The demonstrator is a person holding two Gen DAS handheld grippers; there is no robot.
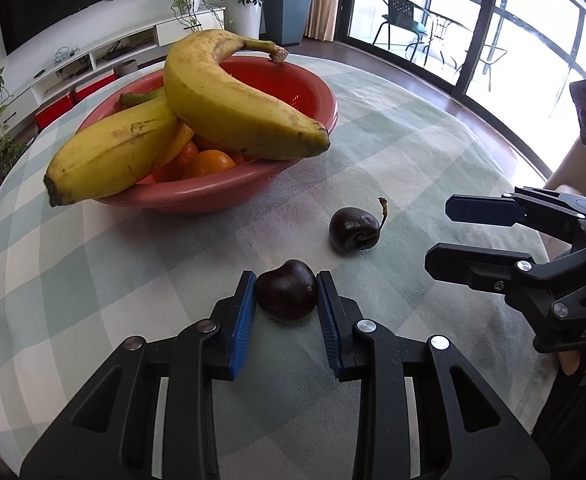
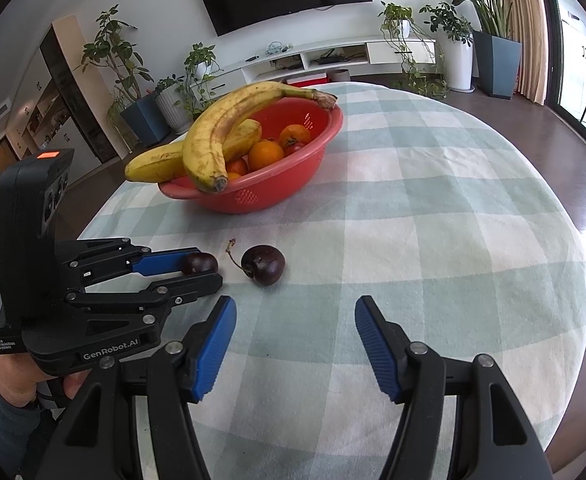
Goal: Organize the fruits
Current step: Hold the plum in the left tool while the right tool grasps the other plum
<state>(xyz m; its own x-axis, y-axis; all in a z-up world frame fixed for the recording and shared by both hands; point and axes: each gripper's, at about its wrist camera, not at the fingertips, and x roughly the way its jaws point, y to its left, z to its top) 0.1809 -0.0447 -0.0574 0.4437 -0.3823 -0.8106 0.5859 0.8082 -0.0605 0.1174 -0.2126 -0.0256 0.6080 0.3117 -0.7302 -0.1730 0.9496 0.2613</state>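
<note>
A red bowl point(image 1: 221, 192) point(image 2: 313, 148) holds two bananas point(image 1: 229, 100) point(image 2: 217, 128) and several oranges point(image 1: 207, 164) point(image 2: 267, 154). My left gripper point(image 1: 287, 292) point(image 2: 203, 268) is shut on a stemless dark cherry point(image 1: 287, 296) point(image 2: 201, 262) at table level. A second dark cherry with a stem point(image 1: 353, 229) point(image 2: 263, 265) lies on the cloth just beyond it. My right gripper point(image 2: 295, 320) point(image 1: 439, 230) is open and empty, near this stemmed cherry.
The round table carries a green and white checked cloth point(image 2: 433, 220) point(image 1: 73, 280). Its edge curves close on the right. Behind stand a TV cabinet, potted plants and glass doors.
</note>
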